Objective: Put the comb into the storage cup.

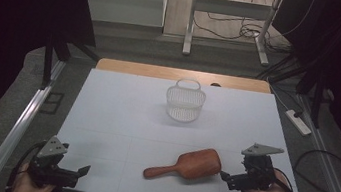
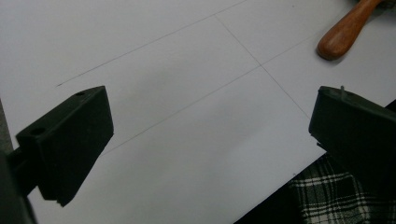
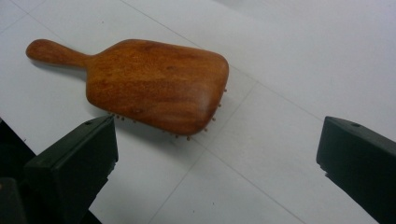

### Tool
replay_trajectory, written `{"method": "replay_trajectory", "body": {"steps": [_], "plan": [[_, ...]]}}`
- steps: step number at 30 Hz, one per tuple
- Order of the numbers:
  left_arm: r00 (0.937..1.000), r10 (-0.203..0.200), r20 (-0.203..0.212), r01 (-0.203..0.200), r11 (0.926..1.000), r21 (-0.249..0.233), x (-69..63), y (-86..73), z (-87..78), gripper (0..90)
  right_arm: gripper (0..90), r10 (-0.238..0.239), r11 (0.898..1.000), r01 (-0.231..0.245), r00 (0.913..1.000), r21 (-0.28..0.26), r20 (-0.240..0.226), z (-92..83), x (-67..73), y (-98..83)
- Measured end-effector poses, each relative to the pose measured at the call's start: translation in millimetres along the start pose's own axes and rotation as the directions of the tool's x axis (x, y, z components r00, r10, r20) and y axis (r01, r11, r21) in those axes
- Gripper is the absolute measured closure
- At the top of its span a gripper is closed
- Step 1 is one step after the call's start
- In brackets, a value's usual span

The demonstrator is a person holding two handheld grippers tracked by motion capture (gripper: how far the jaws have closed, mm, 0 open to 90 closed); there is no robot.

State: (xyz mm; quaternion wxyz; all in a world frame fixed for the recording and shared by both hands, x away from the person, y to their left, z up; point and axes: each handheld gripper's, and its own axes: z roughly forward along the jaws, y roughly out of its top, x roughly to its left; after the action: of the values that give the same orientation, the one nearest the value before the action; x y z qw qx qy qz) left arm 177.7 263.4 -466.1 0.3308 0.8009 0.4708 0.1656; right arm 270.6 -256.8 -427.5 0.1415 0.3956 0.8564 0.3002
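A wooden paddle hairbrush (image 1: 189,164) lies bristles down near the front of the white table (image 1: 119,119), its handle pointing left. In the right gripper view the brush (image 3: 154,84) sits just ahead of the left jaw, and my right gripper (image 3: 217,128) is open with nothing between its jaws. In the high view the right gripper (image 1: 225,178) hovers just right of the brush head. My left gripper (image 1: 80,170) is at the front left corner, open and empty (image 2: 212,105); the tip of the brush handle (image 2: 343,32) lies far off at the upper right.
A white lattice basket (image 1: 185,100) with a loop handle stands upright at the back middle of the table. The table's front edge and a plaid garment (image 2: 327,196) are close under the left gripper. A power strip (image 1: 298,121) and cables lie on the floor to the right.
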Motion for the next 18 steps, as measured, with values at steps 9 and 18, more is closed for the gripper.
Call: {"method": "replay_trajectory", "body": {"steps": [9, 18], "plan": [[1.0000, -0.005, 0.001, 0.005, 1.0000, -0.003, 0.4, -0.2, -0.1, 0.6, 0.0, -0.003, 1.000, 0.003, 0.9997, 0.023, -0.025, 11.5, 5.9, 16.2], [1.0000, -0.002, 0.001, 0.002, 1.0000, -0.001, 0.4, -0.2, 0.0, 0.7, 0.0, -0.033, 0.998, 0.035, 0.9981, 0.046, -0.051, 25.2, 15.6, 29.4]]}}
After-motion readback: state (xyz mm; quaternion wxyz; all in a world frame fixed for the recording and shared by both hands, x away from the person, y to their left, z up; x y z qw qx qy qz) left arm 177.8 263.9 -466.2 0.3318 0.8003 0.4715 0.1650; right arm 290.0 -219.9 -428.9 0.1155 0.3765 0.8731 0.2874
